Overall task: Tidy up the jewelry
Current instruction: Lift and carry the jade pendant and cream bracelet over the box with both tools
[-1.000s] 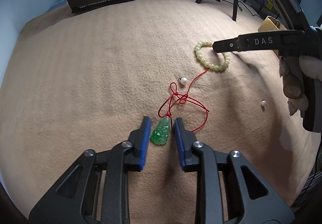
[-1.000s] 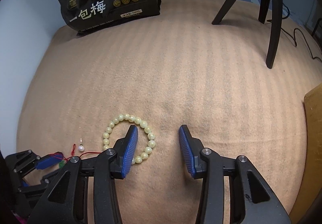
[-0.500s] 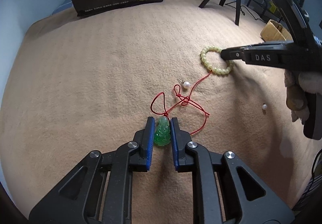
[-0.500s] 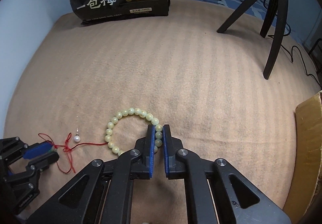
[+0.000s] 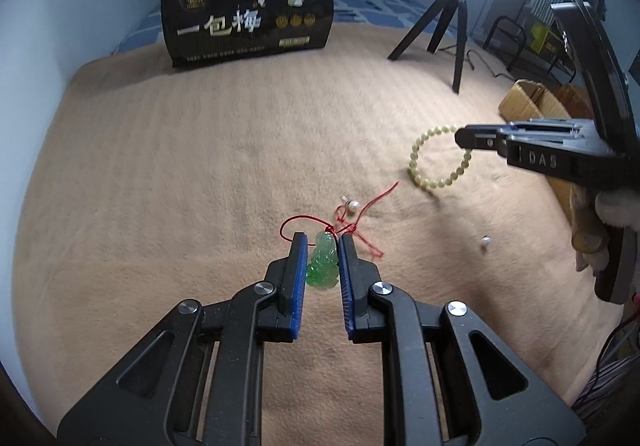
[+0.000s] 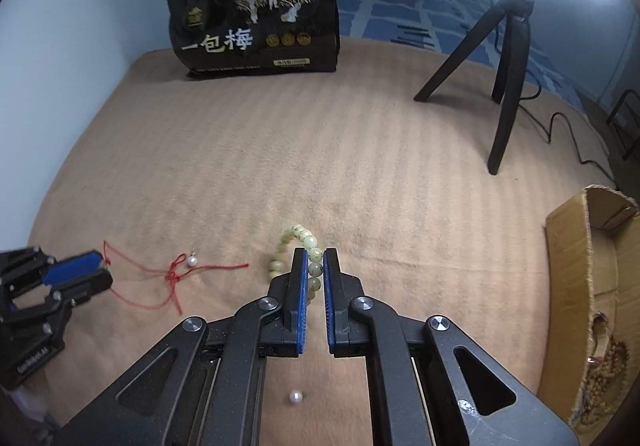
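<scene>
My left gripper (image 5: 323, 246) is shut on a green jade pendant (image 5: 323, 266) and holds it above the tan blanket; its red cord (image 5: 352, 219) trails down to the blanket. My right gripper (image 6: 315, 258) is shut on a pale green bead bracelet (image 6: 298, 238), lifted off the blanket and hanging from the pads; it also shows in the left wrist view (image 5: 424, 173). A pearl earring (image 5: 354, 205) lies by the cord. A second pearl (image 5: 485, 241) lies to the right, under my right gripper in the right wrist view (image 6: 295, 396).
A black snack bag (image 5: 248, 13) stands at the back. A black tripod (image 6: 508, 57) with a ring light stands at the back right. A cardboard box (image 6: 576, 270) with beads inside sits at the right edge. The tan blanket (image 5: 180, 165) covers the surface.
Both grippers have risen from the blanket. The left lifted the jade pendant with its cord, the right lifted the bead bracelet. Both had closed on their items half a second ago.
</scene>
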The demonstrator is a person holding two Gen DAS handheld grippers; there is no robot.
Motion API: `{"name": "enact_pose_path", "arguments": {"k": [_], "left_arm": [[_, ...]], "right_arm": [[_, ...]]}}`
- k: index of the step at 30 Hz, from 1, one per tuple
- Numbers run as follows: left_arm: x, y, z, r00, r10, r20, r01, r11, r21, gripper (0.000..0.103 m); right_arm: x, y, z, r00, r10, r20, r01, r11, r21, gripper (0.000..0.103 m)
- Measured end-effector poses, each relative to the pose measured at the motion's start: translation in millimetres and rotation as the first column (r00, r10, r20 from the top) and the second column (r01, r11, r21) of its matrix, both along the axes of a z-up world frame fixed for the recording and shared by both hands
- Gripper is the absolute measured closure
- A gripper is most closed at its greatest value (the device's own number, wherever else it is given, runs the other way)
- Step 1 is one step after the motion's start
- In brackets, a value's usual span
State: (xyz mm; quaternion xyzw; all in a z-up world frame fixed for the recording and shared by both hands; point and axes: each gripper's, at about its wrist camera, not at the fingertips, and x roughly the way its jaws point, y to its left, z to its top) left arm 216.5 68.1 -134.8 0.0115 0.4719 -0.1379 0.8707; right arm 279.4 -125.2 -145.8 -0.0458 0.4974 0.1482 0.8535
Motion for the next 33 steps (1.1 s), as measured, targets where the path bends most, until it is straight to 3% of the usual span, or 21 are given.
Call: {"name": "enact_pose_path", "arguments": {"k": [20, 33], "left_arm": [[-34.4, -15.1, 67.6, 0.993, 0.010, 0.119, -0.003, 0.998, -0.060, 0.089], [-61.6, -47.4, 102.7, 0.978, -0.048, 0.204, 0.064, 0.995, -0.071, 0.089]], "right_arm": [[-56.1, -42.8, 59.2, 0.994, -0.033, 0.102, 0.031, 0.999, 0.018, 0.097], [-96.3, -69.0, 91.4, 0.983, -0.032, 0.181, 0.028, 0.999, 0.028, 0.097]]}}
